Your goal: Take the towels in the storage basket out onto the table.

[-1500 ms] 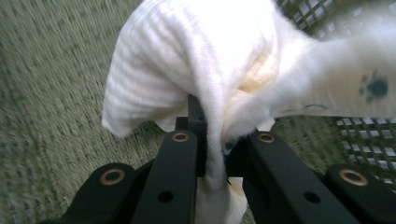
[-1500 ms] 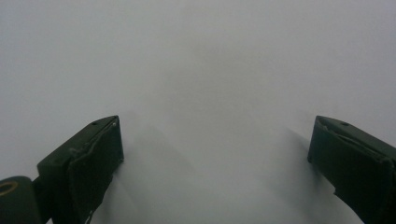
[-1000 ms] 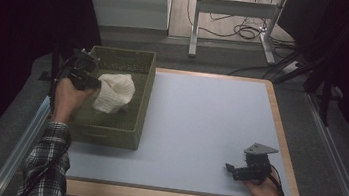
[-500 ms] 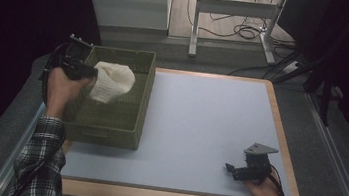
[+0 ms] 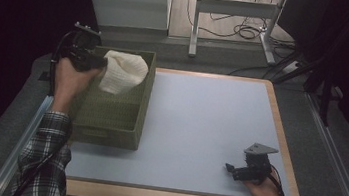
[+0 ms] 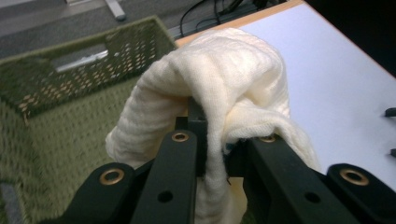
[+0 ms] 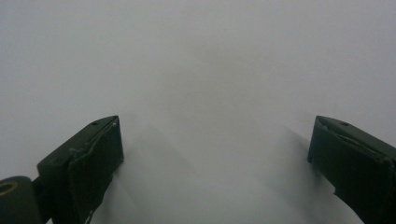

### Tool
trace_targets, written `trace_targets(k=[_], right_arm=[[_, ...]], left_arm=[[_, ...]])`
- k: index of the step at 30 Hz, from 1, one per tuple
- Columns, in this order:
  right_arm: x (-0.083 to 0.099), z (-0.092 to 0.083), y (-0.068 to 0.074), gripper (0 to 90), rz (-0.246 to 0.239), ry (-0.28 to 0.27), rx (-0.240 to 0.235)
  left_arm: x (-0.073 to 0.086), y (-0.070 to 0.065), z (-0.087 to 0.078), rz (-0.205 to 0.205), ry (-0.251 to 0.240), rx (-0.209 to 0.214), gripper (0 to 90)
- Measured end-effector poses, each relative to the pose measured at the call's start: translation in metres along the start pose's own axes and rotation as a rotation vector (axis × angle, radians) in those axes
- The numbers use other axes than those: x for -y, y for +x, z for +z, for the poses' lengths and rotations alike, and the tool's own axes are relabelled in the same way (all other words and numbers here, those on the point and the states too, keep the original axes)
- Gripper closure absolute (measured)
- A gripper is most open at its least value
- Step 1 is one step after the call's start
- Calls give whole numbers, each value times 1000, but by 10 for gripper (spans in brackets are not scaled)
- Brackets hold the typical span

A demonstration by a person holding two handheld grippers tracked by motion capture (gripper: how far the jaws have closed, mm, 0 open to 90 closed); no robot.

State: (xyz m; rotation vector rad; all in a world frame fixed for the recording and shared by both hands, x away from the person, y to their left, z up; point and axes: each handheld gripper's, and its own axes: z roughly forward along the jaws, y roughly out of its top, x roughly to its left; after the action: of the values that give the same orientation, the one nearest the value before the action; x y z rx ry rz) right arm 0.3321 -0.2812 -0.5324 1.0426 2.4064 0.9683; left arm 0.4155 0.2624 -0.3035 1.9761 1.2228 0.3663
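the cloth (image 5: 123,71) is cream, soft ribbed knit. the basket (image 5: 110,115) at left is rough olive woven mesh. the table (image 5: 198,131) has a smooth matt pale top with a wood edge. black gripper jaws look matt plastic.

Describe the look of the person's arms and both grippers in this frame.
Both grippers are black. The left gripper has flat linked jaw arms with brass-ringed pivots, and a black cable trails from it along the plaid sleeve in dark and white checks. The right gripper carries a grey three-cornered plate on top; its pads are blocky and scuffed. A bit of plaid cuff shows at that wrist.
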Motion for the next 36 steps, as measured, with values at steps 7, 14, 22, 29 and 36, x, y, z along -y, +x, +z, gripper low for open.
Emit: trace_targets(k=[7, 14, 22, 29, 36], right_arm=[[0, 0, 0, 33, 1, 1, 0], [0, 0, 0, 33, 2, 1, -3], [0, 0, 0, 33, 4, 1, -4], [0, 0, 0, 33, 4, 1, -5], [0, 0, 0, 33, 5, 2, -5]], left_arm=[[-21, -21, 0, 52, -14, 18, 848], [-41, -43, 4, 89, -28, 50, 847], [-56, -69, 21, 139, -26, 96, 847], [-61, -93, 52, 174, -6, 149, 846], [-57, -111, 82, 211, 26, 197, 844]])
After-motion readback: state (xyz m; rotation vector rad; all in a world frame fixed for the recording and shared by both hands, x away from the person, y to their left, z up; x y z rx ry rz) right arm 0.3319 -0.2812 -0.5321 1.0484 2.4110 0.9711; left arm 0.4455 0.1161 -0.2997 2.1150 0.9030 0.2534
